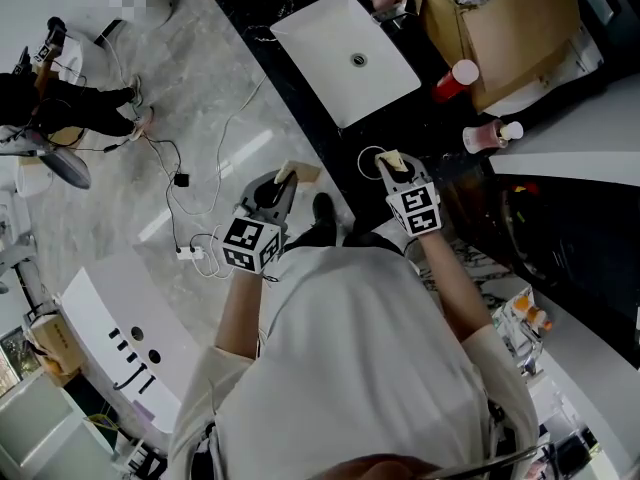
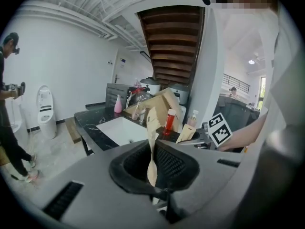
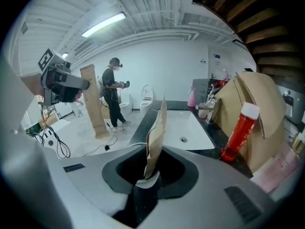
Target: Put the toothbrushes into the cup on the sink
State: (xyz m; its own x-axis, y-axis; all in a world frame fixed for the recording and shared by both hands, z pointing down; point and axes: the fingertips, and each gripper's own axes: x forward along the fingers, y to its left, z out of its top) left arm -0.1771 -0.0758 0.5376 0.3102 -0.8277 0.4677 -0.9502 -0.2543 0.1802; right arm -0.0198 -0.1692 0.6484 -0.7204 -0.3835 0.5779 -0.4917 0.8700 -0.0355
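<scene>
Toothbrush pack (image 2: 152,128) pinched in left gripper (image 2: 153,174), jaws nearly together on its lower end, kraft-paper sleeve standing up out of them. Second toothbrush pack (image 3: 157,132) in right gripper (image 3: 148,174), jaws a touch wider, sleeve upright with a white end showing at the base; looks gripped, not loose. Both grippers held in the air near the front of the black countertop (image 1: 440,68). Sink basin (image 1: 320,38) lies beyond, cup (image 1: 383,1) at its far end by the faucet, well apart from both packs. Cardboard box (image 1: 510,23) and red bottle (image 3: 240,130) to the right of the basin. Handling, as a guess: light, thin, stiff lengthwise, but the paper sleeve is likely to crush and slip. Best held low, pads on the flat faces, light squeeze, leaving the long free end to lead into the cup. Watch for knocking the cup over.
</scene>
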